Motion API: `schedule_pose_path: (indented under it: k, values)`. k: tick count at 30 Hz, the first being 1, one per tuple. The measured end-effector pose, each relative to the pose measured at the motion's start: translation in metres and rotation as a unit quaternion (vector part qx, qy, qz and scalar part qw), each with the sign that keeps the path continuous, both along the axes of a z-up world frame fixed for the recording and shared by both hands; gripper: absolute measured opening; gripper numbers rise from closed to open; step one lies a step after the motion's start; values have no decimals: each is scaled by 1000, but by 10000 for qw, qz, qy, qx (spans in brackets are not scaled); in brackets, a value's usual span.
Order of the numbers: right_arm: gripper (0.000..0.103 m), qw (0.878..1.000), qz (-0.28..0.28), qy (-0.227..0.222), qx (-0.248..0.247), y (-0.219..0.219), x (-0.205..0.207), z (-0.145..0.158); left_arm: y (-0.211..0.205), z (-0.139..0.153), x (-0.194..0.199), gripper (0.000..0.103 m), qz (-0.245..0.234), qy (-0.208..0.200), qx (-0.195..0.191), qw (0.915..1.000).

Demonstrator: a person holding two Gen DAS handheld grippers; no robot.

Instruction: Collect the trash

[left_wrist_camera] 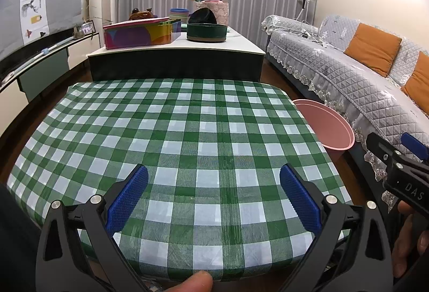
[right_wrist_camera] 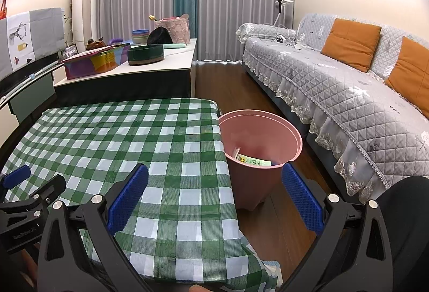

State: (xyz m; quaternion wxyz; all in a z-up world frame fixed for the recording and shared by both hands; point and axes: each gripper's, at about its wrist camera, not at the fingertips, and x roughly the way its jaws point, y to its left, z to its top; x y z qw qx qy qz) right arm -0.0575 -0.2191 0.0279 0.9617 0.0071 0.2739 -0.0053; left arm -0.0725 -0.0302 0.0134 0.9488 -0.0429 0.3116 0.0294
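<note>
A pink bin [right_wrist_camera: 257, 141] stands on the floor just off the right side of the table; in the left wrist view only part of the pink bin [left_wrist_camera: 329, 128] shows. Inside it lie some wrappers [right_wrist_camera: 254, 160], green and white. My left gripper [left_wrist_camera: 213, 176] is open over the near part of the green checked tablecloth [left_wrist_camera: 187, 131], nothing between its blue pads. My right gripper [right_wrist_camera: 214, 175] is open too, held above the table's right front corner [right_wrist_camera: 187, 184] with the bin just beyond it. No loose trash shows on the cloth.
A grey quilted sofa [right_wrist_camera: 335, 88] with orange cushions [right_wrist_camera: 351, 42] runs along the right. Behind the table a low white-topped cabinet [left_wrist_camera: 177, 50] carries a colourful box [left_wrist_camera: 139, 33], a dark round tin [left_wrist_camera: 206, 32] and bowls. Wood floor [right_wrist_camera: 225, 82] lies between table and sofa.
</note>
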Motion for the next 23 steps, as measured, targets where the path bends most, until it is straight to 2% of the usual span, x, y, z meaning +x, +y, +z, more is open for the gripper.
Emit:
schedule_pose_path:
  k: [9, 23]
  values:
    - [98, 10000, -4, 0, -1, 0, 0, 0, -1, 0, -1, 95, -49, -75, 52, 9999]
    - [98, 10000, -2, -2, 1, 0, 0, 0, 1, -4, 1, 95, -54, 25, 56, 10000]
